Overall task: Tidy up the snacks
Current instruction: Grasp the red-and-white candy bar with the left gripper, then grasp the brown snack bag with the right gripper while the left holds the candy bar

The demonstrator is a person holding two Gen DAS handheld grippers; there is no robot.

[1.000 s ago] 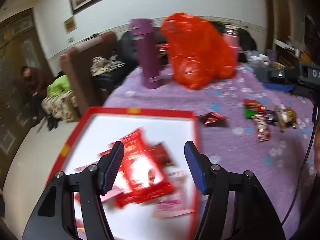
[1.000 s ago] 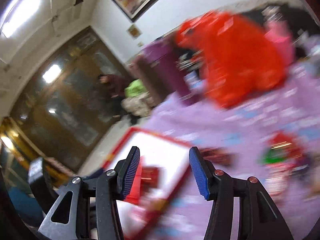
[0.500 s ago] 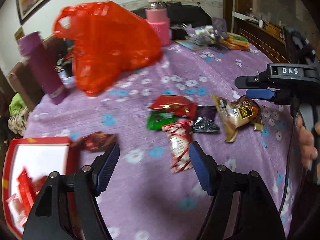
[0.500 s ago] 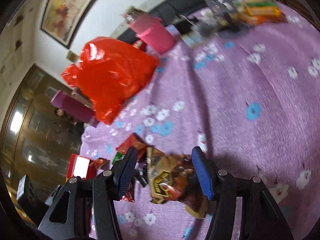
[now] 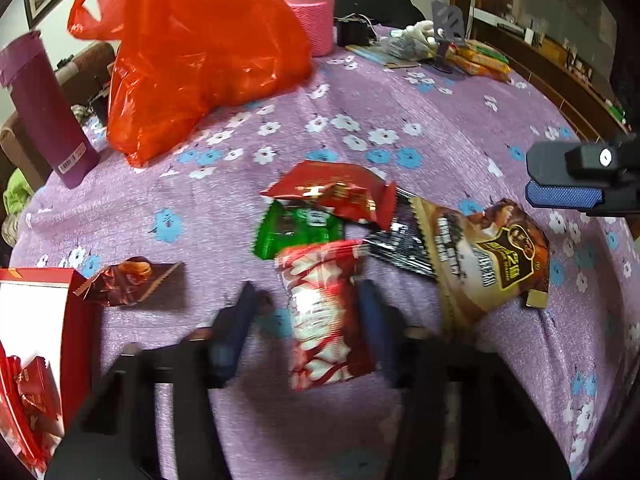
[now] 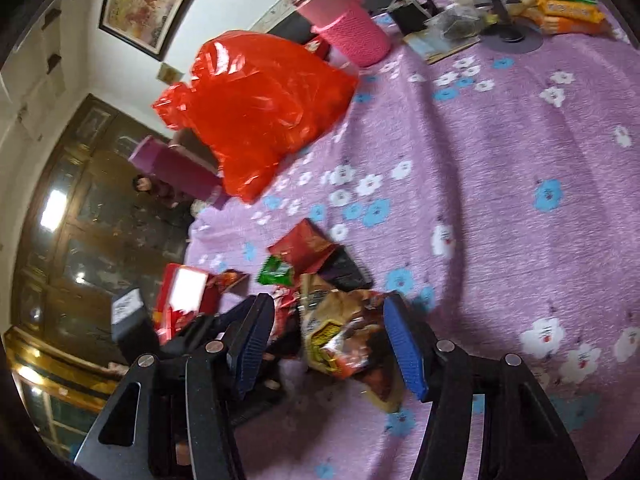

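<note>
Take the snack pile as your landmark. Your left gripper (image 5: 308, 320) is spread wide, its 2 blurred fingers either side of the red-and-white packet (image 5: 326, 316) at the pile's near edge, gripping nothing. Your right gripper (image 6: 328, 344) is also released, its jaws straddling the brown packet (image 6: 340, 336) on the pile's right side. The green packet (image 5: 298, 232) and the red packet (image 5: 336, 194) lie at the pile's far side. A dark red wrapper (image 5: 128, 282) lies left of the pile, touching the red box (image 5: 76, 320). The orange bag (image 5: 192, 52) sits beyond the pile on the purple tablecloth (image 5: 460, 128).
</note>
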